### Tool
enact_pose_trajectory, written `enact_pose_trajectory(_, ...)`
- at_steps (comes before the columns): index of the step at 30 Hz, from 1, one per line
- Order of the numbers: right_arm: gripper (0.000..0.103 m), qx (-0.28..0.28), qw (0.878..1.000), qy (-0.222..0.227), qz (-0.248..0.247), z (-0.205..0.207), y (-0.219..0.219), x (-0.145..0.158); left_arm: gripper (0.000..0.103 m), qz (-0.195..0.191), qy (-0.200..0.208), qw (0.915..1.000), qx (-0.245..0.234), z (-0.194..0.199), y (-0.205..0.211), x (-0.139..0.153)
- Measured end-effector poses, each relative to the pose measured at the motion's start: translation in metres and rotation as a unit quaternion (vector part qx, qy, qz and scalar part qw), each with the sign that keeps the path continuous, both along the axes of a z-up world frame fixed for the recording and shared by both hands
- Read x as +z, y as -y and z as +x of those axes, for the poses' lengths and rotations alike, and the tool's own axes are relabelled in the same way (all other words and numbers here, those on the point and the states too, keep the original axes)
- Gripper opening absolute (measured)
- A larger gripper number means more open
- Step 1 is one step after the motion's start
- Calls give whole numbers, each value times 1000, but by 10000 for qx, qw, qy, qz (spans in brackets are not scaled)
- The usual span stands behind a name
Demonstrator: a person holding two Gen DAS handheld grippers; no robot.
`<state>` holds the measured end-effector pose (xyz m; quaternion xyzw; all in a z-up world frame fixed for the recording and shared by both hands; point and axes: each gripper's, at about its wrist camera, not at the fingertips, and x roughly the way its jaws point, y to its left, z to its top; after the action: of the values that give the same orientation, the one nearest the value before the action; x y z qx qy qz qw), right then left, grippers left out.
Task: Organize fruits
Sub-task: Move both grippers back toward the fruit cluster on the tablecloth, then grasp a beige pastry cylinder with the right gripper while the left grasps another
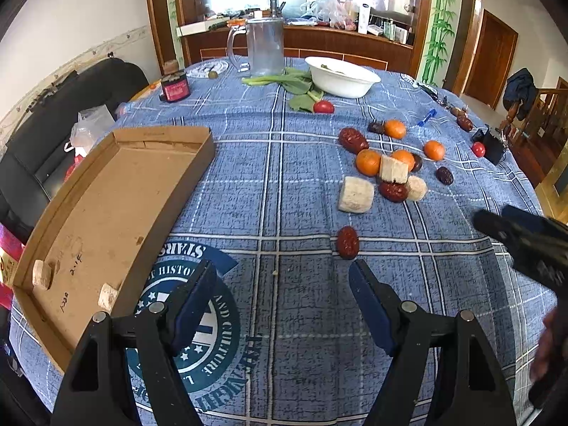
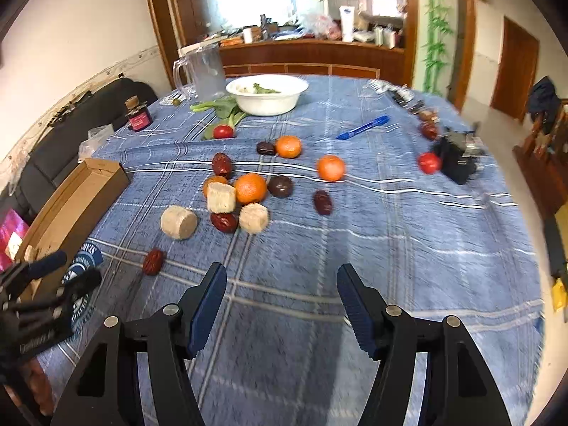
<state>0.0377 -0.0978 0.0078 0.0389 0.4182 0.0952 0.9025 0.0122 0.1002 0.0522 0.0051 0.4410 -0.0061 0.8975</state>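
Small oranges (image 1: pixel 368 162) (image 2: pixel 250 188), red dates (image 1: pixel 347 242) (image 2: pixel 153 261), dark dates (image 2: pixel 280 185) and pale cut chunks (image 1: pixel 356 195) (image 2: pixel 178 222) lie scattered on the blue plaid tablecloth (image 1: pixel 284 184). A shallow cardboard tray (image 1: pixel 106 213) (image 2: pixel 71 206) lies at the left and holds two pale chunks (image 1: pixel 42 275). My left gripper (image 1: pixel 282 282) is open and empty, just short of the nearest red date. My right gripper (image 2: pixel 282 284) is open and empty above bare cloth, to the right of that date. It also shows at the left wrist view's right edge (image 1: pixel 522 241).
A white bowl (image 1: pixel 341 76) (image 2: pixel 267 94), leafy greens (image 1: pixel 294 83), a clear pitcher (image 1: pixel 264 48), a red jar (image 1: pixel 174 87), cherry tomatoes (image 1: pixel 323 107) (image 2: pixel 429 162), a blue pen (image 2: pixel 362 127) and a black object (image 2: pixel 456 159) sit further back. A dark sofa (image 1: pixel 53 135) stands left.
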Motion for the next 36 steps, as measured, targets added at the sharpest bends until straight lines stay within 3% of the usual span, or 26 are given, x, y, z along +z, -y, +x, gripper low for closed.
enact_pose_trajectory(13, 69, 1133, 9930, -251, -226, 75, -31, -36, 76, -59, -220, 9997, 38, 7, -10, -3)
enact_pose_trajectory(20, 48, 1631, 9861, -241, -211, 81, -42, -43, 76, -33, -232, 9997, -86, 29, 3, 0)
enact_pose_trajectory(22, 44, 1616, 9864, -214, -199, 80, -40, -42, 76, -44, -247, 9996, -144, 37, 9, 1)
enact_pose_trajectory(23, 30, 1586, 9870, -227, -163, 79, -38, -42, 76, -57, -270, 9994, -200, 42, 14, 1)
enact_pose_trajectory(36, 30, 1138, 9917, -524, 279, 67, -1, -42, 76, 253, -636, 9952, -703, 104, 65, -27)
